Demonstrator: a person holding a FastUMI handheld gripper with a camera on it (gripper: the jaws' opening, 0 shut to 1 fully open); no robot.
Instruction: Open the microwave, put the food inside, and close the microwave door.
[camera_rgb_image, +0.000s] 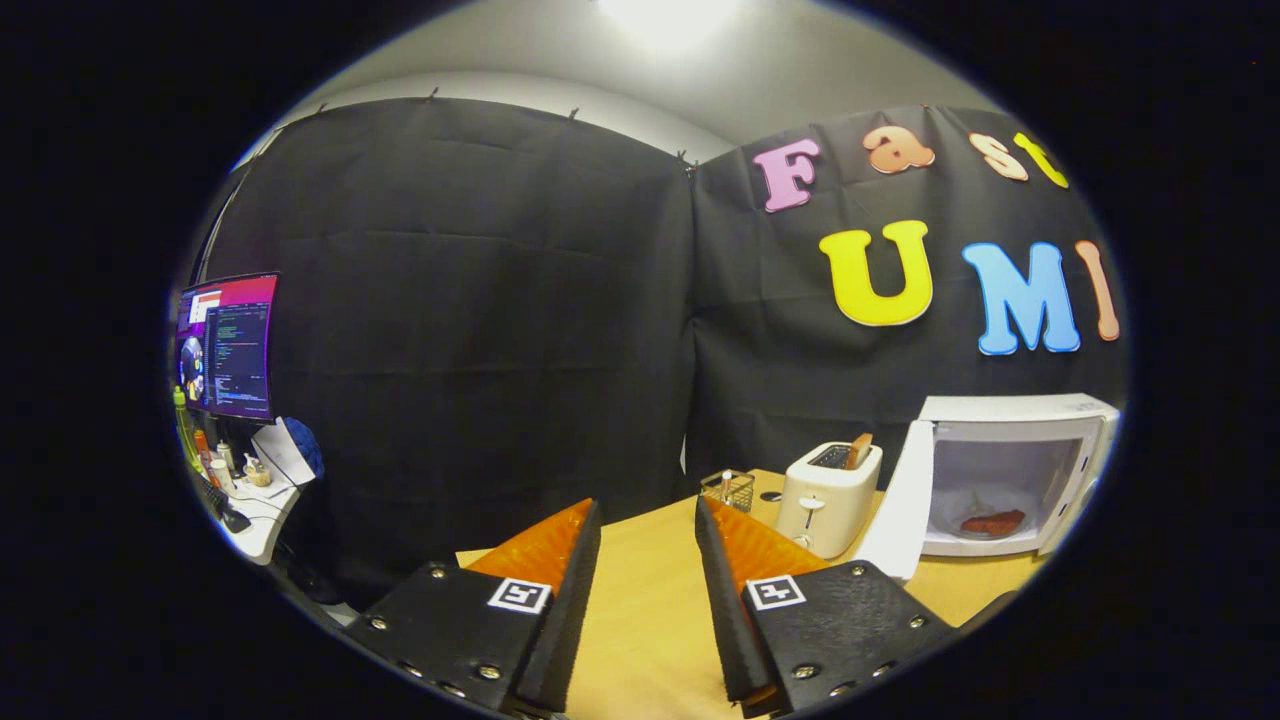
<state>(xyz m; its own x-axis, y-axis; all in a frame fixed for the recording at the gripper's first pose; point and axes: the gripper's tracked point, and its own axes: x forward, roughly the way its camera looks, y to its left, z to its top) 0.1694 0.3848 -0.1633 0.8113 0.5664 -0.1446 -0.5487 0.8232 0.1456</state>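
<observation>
The white microwave stands on the wooden table, far off to the right of my fingers. Its door hangs swung open toward me, edge-on. Inside, a reddish piece of food lies on the microwave floor. My gripper is open above the table's near part, with nothing between its fingers, and well apart from the microwave and its door.
A cream toaster with a slice sticking out stands just left of the open door. A small wire basket sits behind it. At the far left is a desk with a monitor and small items.
</observation>
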